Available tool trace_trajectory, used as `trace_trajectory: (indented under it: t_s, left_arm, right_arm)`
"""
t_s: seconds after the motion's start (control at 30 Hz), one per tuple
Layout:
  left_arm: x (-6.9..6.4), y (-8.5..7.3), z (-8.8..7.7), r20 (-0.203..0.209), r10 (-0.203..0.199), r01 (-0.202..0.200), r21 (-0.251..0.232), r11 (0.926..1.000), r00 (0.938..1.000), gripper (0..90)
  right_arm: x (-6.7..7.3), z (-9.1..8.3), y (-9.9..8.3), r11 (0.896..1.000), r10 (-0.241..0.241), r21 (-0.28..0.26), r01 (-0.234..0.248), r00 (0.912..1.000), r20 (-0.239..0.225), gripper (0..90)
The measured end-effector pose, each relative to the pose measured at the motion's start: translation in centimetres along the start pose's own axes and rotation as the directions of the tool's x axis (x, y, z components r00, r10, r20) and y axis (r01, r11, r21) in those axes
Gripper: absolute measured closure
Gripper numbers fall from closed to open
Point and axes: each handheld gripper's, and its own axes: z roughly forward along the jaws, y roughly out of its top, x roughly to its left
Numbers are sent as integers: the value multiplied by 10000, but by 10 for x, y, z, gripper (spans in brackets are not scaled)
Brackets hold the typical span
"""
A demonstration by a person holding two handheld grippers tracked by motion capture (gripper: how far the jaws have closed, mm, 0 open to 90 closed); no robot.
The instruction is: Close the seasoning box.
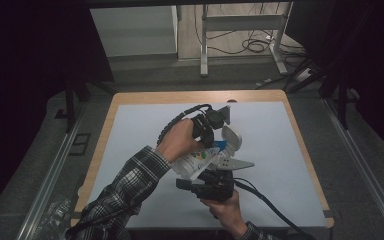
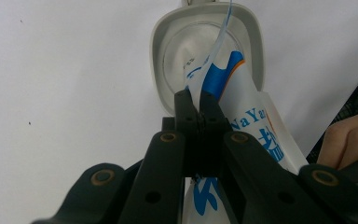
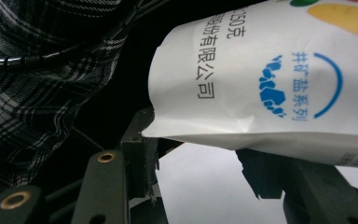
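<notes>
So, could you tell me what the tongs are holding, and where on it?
Both hold the white pouch: left tongs pinch its top edge over the bowl; right tongs support its bottom end.

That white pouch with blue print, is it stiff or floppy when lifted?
Probably floppy: the pouch curves and creases where the left gripper pinches its top edge. Likely needs two holds; the right gripper is at its other end. The glossy film may slip.

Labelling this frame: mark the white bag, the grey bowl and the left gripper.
white bag [image 3: 261, 79], right gripper view, printed side.
grey bowl [image 2: 168, 51], left gripper view, inner wall.
left gripper [image 2: 195, 100], left gripper view, between its fingertips, pinching the bag's edge.
</notes>
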Motion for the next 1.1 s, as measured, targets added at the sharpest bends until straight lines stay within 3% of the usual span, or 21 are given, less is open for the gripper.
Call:
trace_trajectory:
  t_s: [1.1]
  left_arm:
    - [0, 1, 1, 20, -10, 10, 13, 10000, 10000, 897]
  right_arm:
    - [1, -1, 2, 9999, -26, -102, 26, 10000, -40, 503]
